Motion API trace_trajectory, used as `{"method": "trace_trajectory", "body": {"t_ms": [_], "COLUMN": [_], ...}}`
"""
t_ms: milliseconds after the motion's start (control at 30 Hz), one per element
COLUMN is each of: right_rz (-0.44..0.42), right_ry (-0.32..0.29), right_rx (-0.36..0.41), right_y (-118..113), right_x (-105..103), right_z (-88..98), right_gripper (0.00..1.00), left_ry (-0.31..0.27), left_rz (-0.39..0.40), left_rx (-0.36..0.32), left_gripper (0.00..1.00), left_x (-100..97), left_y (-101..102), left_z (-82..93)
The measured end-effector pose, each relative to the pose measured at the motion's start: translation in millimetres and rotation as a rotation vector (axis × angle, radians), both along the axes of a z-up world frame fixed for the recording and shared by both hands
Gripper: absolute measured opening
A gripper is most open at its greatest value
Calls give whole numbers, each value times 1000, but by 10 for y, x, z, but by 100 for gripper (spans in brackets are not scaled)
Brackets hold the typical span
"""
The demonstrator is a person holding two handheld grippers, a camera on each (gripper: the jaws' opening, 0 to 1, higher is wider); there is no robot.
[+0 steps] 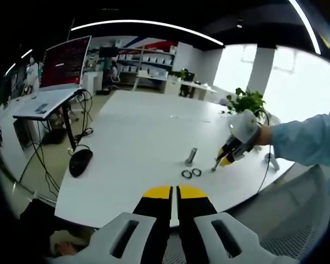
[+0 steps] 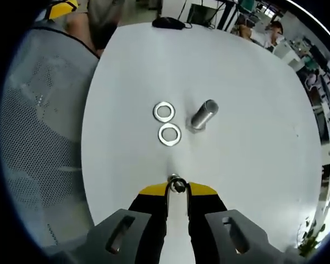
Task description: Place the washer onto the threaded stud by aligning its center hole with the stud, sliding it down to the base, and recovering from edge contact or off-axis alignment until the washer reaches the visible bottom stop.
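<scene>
Counter [image 1: 137, 137]: broad, smooth, matte white, rounded edge. A grey mesh chair back [image 2: 38, 126] sits just off its near edge in the right gripper view.

Laptop [image 1: 58, 77] on a stand to the far left, screen dark red. Black mouse [image 1: 80, 161] on the counter's left edge, cable trailing down. Green potted plant [image 1: 246, 101] at the far right.

Left gripper [image 1: 174, 193]: white body, black jaws with yellow tips, closed together with nothing between them, held low over the near edge.

Right gripper [image 2: 177, 186]: same build, held by a hand with a light blue sleeve [image 1: 302, 142]. Its jaws are clamped on a small shiny metal piece, round in outline; I take it for a washer [image 2: 177, 185], edge-on, but can't confirm a hole. From the left gripper view the jaws point down close to the counter, just right of the stud.

Stud [image 2: 202, 115]: a dull grey metal cylinder, standing on a wider base mid-counter, bare of washers.

Two flat washers [image 2: 166, 122], bright silver rings, lie side by side on the counter, touching or nearly so, just beside the stud's base.
</scene>
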State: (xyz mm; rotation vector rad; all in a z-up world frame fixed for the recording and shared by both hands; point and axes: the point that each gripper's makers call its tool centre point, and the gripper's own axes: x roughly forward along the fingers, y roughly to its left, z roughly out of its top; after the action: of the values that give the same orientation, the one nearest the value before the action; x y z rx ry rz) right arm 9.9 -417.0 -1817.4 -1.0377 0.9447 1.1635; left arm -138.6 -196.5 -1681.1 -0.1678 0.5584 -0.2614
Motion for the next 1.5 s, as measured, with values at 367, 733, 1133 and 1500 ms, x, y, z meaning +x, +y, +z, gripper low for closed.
{"method": "trace_trajectory", "body": {"t_ms": [367,733,1133,1500], "right_rz": [0,-27,-88,-109], "right_ry": [34,76,124,145], "right_rx": [-25,-39,3,12], "right_y": [4,-44,-32,-240], "right_x": [13,26,-32,-142], "right_z": [-174,-319,-280,-181], "right_gripper": [14,14,26,27], "left_ry": [1,3,3,2], "left_rz": [4,5,3,2], "left_rx": [-2,-2,-3,-5], "left_gripper": [0,0,0,0], "left_x": [4,11,8,5], "left_y": [5,11,6,1], "left_z": [-2,-8,-7,-3]}}
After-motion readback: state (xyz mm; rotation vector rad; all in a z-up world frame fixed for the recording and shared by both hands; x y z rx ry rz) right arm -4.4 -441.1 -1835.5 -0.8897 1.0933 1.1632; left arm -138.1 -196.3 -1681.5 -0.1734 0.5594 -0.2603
